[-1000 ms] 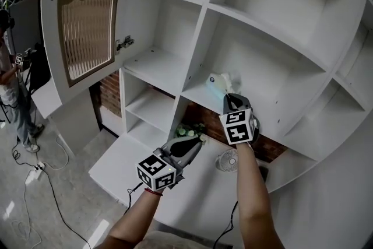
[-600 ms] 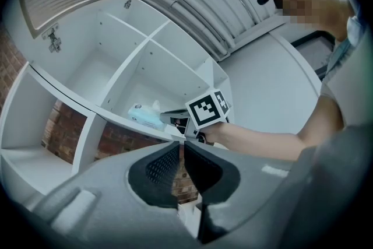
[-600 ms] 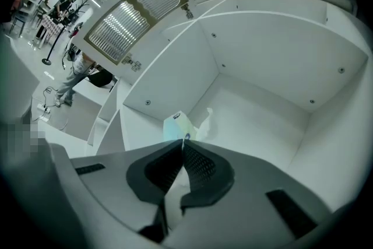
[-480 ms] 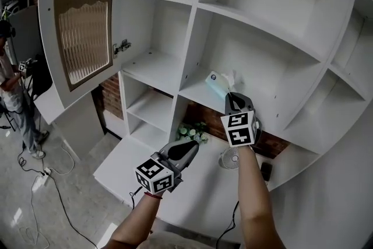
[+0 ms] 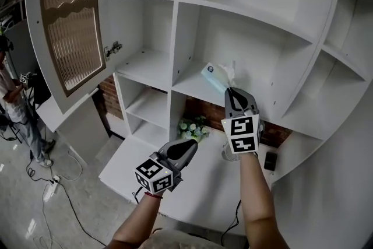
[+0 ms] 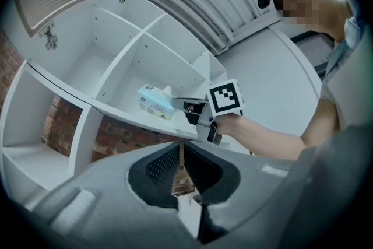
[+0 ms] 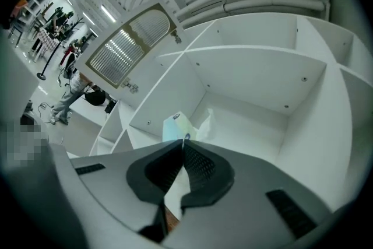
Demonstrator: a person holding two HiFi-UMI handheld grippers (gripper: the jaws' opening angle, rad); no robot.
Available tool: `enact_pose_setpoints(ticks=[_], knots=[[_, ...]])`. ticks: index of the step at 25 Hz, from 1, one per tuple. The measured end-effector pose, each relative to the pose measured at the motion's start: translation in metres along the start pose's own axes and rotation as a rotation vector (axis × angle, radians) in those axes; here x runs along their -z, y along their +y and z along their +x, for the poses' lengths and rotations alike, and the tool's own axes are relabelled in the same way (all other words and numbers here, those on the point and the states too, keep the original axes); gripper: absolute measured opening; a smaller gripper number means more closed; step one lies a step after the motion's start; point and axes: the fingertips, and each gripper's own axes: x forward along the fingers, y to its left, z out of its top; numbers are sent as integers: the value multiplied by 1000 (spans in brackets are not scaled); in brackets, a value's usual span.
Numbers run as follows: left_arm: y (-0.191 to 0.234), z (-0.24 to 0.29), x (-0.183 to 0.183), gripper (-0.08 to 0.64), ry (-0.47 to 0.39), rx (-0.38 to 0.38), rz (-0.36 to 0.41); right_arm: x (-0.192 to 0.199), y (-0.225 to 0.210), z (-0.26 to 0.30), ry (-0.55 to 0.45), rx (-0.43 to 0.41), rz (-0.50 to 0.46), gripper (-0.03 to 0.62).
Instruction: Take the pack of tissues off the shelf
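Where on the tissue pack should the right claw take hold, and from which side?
Probably across the long sides of the tissue pack, entering through the compartment's open front. It lies flat on the shelf with one end toward the right claw; the loose tissue sticking up on top is a poor hold. The shut claw must open first.

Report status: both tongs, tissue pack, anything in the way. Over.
Left tongs shut, empty, held low. Right tongs shut, tips at the tissue pack, not gripping. Pack lies on shelf. Nothing in the way.
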Motion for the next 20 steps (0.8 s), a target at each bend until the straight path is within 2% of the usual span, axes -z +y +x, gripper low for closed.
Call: enact_pose_setpoints(ticks=[9, 20], knots=[[-19, 7, 13, 12, 42, 31, 15, -8, -1, -55, -104, 8, 52, 17], [-41, 18, 33, 12, 68, 57, 10, 27, 20, -100, -145, -7, 102, 17]])
